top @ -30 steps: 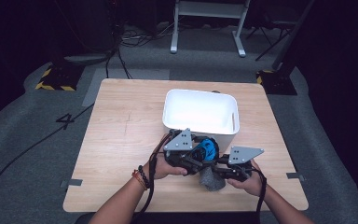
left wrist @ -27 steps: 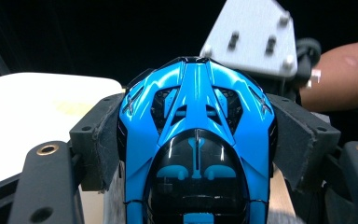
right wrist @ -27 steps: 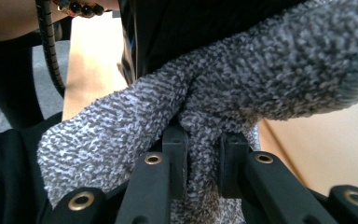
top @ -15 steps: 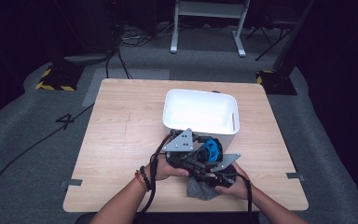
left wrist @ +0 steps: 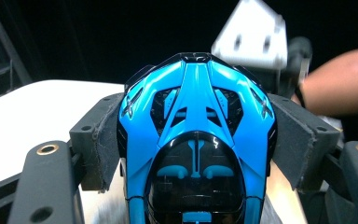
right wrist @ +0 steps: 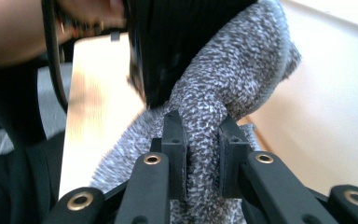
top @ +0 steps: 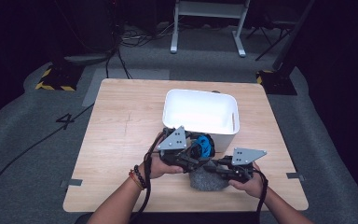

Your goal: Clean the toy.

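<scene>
**Holding a blue toy car and a grey cloth over the desk**

Looking down from the high view, the wooden desk [top: 116,140] carries a white bin [top: 200,114] near its middle. Just in front of the bin's near wall, the left gripper [top: 200,150] holds a blue toy car [top: 205,144], and the right gripper [top: 213,169] meets a grey speckled cloth [top: 207,181] that lies bunched on the desk directly below the car. The two grippers sit close together, nearly touching.

In the left gripper view, the blue toy car [left wrist: 196,149], glossy blue with black panels, sits nose-up between the two padded jaws, which press on its flanks; the gripper is clamped on the car. The white bin [left wrist: 42,121] lies behind at the left, and the other hand's forearm [left wrist: 340,84] shows at the right.

In the right gripper view, the right gripper [right wrist: 200,154] has its jaws pinched tight on a fold of the grey speckled cloth [right wrist: 233,84], which rises up against the dark underside of the left gripper.
</scene>
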`<state>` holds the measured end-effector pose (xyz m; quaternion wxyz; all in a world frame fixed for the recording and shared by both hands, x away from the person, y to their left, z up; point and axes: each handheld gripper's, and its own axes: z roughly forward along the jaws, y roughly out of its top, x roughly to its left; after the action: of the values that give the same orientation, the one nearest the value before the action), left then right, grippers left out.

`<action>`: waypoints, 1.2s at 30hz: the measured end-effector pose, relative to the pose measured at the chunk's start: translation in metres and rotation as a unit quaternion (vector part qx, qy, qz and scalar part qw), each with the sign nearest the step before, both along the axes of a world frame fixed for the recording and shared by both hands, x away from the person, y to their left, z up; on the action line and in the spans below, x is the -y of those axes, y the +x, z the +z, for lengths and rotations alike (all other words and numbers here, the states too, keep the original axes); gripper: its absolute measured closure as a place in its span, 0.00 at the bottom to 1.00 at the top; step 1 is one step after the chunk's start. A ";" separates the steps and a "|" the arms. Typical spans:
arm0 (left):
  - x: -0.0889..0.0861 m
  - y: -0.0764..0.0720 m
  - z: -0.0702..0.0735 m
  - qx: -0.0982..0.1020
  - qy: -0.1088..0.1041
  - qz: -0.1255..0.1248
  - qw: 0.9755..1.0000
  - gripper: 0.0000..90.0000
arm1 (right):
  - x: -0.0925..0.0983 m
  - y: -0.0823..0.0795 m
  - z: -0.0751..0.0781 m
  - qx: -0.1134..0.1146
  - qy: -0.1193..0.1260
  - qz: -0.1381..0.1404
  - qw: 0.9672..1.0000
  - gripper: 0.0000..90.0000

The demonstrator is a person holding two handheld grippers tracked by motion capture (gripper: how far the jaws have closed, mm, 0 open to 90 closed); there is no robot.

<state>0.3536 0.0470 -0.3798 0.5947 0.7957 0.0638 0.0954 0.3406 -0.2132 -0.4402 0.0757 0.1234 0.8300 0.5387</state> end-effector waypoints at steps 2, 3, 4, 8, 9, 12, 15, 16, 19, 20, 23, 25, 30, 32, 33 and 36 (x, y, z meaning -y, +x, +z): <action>0.000 0.002 -0.004 -0.008 0.002 0.001 1.000 0.29 | 0.008 0.002 0.007 0.001 0.022 -0.008 1.000 0.86; 0.000 0.003 -0.006 -0.010 0.004 0.002 1.000 0.29 | 0.011 0.003 0.009 0.000 0.030 -0.012 0.999 0.86; 0.000 0.004 -0.007 -0.010 0.007 0.003 1.000 0.29 | 0.014 0.004 0.012 0.001 0.037 -0.016 0.999 0.86; 0.003 0.006 -0.011 -0.017 0.013 0.002 1.000 0.29 | 0.028 0.008 0.019 0.004 0.069 -0.039 0.997 0.86; 0.004 0.006 -0.012 -0.017 0.014 0.000 1.000 0.29 | 0.029 0.009 0.020 0.004 0.071 -0.045 0.996 0.86; 0.008 0.002 -0.009 -0.015 0.002 -0.015 1.000 0.29 | 0.030 0.014 0.017 -0.005 0.070 -0.055 0.996 0.86; 0.012 -0.005 -0.002 -0.007 -0.008 -0.032 0.999 0.29 | 0.021 0.018 0.007 -0.028 0.056 -0.041 0.997 0.86; 0.013 -0.008 0.001 -0.005 -0.015 -0.040 0.999 0.29 | 0.018 0.019 0.005 -0.034 0.051 -0.035 0.997 0.86; 0.014 -0.013 0.005 0.001 -0.019 -0.050 0.999 0.29 | 0.003 0.019 -0.008 -0.065 0.047 -0.012 0.997 0.85; 0.014 -0.014 0.006 0.002 -0.024 -0.055 0.998 0.29 | 0.001 0.019 -0.011 -0.075 0.049 -0.006 0.996 0.85; 0.011 -0.016 0.010 -0.001 -0.038 -0.060 0.997 0.29 | -0.006 0.018 -0.018 -0.089 0.040 0.016 0.995 0.85; 0.009 -0.016 0.012 0.005 -0.037 -0.056 0.998 0.29 | -0.008 0.019 -0.023 -0.103 0.045 0.026 0.993 0.85; 0.002 -0.009 0.010 0.003 -0.039 -0.033 0.999 0.29 | -0.009 0.016 -0.025 -0.110 0.032 0.041 0.993 0.85; -0.002 -0.005 0.009 0.004 -0.041 -0.023 0.999 0.29 | -0.010 0.014 -0.027 -0.113 0.025 0.047 0.992 0.85; -0.003 -0.004 0.009 0.007 -0.036 -0.017 0.999 0.29 | -0.010 0.012 -0.027 -0.108 0.016 0.053 0.993 0.85; -0.006 -0.001 0.007 0.007 -0.032 -0.005 0.999 0.29 | -0.009 0.006 -0.022 -0.097 0.010 0.069 0.993 0.85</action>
<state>0.3521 0.0532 -0.3728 0.6208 0.7759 0.0587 0.0955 0.3463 -0.2040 -0.4624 -0.0436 0.1176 0.8347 0.5362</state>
